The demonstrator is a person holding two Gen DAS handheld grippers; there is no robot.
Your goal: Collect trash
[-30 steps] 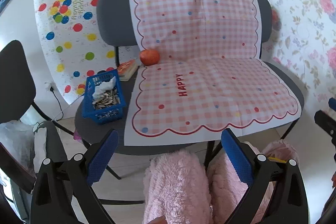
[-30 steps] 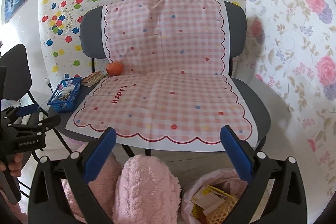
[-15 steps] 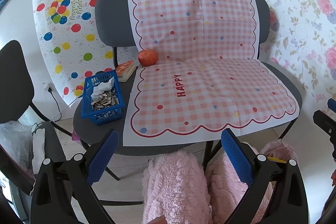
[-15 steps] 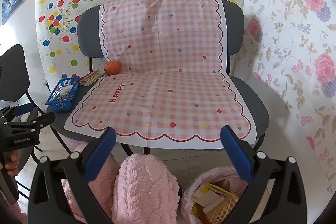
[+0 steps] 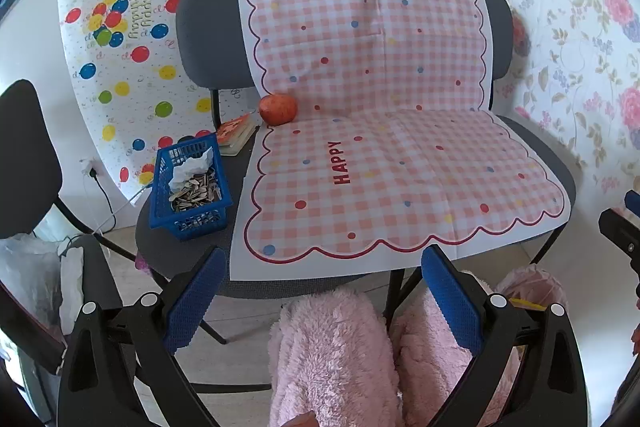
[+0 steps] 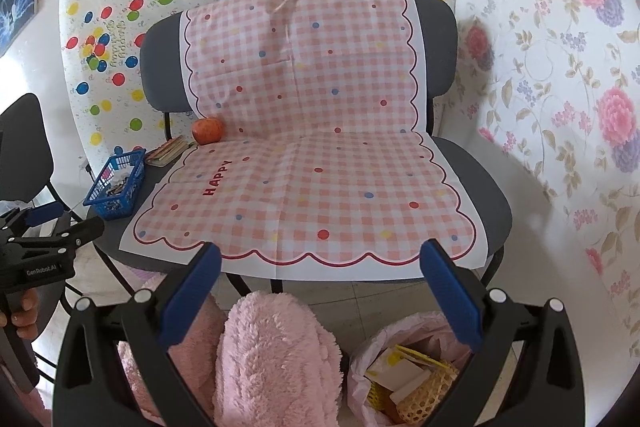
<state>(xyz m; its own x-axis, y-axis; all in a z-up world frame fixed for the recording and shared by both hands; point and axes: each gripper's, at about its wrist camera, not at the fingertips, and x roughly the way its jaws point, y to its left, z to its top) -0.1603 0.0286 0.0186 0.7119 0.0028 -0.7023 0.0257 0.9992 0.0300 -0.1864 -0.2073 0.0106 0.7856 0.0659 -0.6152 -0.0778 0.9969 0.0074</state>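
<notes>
Both tongs wide, gripping nothing: left tongs (image 5: 320, 303) and right tongs (image 6: 320, 299) level before the chair (image 5: 192, 259), above pink-clad knees. Shells and tissue in the blue basket (image 5: 190, 223) at seat's left; lined bin (image 6: 400, 379) on the floor. Stage unclear: either emptying pending, or collecting finished.
</notes>
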